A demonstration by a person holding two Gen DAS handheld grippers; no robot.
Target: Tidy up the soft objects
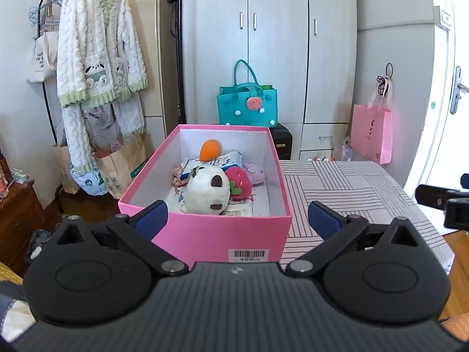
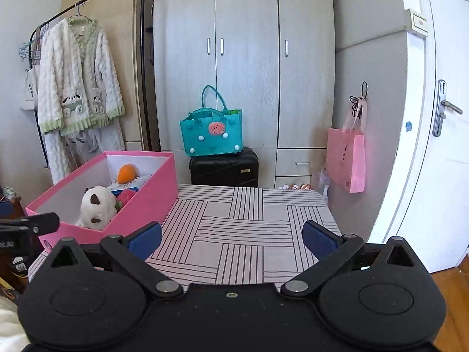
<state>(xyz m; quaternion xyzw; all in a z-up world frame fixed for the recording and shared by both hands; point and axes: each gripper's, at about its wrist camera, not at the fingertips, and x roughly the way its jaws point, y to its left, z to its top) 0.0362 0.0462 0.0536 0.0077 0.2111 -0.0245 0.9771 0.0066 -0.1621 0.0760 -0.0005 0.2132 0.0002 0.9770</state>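
Note:
A pink box [image 1: 205, 234] stands on the left part of the striped table [image 1: 351, 187]. Inside lie a white plush with brown patches [image 1: 208, 190], a red strawberry plush [image 1: 241, 182], an orange plush [image 1: 209, 149], a lilac soft toy [image 1: 255, 173] and white packets. My left gripper [image 1: 239, 220] hovers open just before the box's near wall, nothing between its fingers. In the right wrist view the box [image 2: 146, 202] sits to the left, the white plush [image 2: 98, 205] inside it. My right gripper [image 2: 231, 239] is open over bare tablecloth [image 2: 249, 226].
Behind the table stand a black suitcase [image 2: 224, 170] with a teal bag [image 2: 211, 135] on it and a grey wardrobe [image 2: 246, 58]. A pink paper bag [image 2: 346, 161] hangs at right. A clothes rack with a fluffy robe [image 1: 99, 52] and paper bags stands left.

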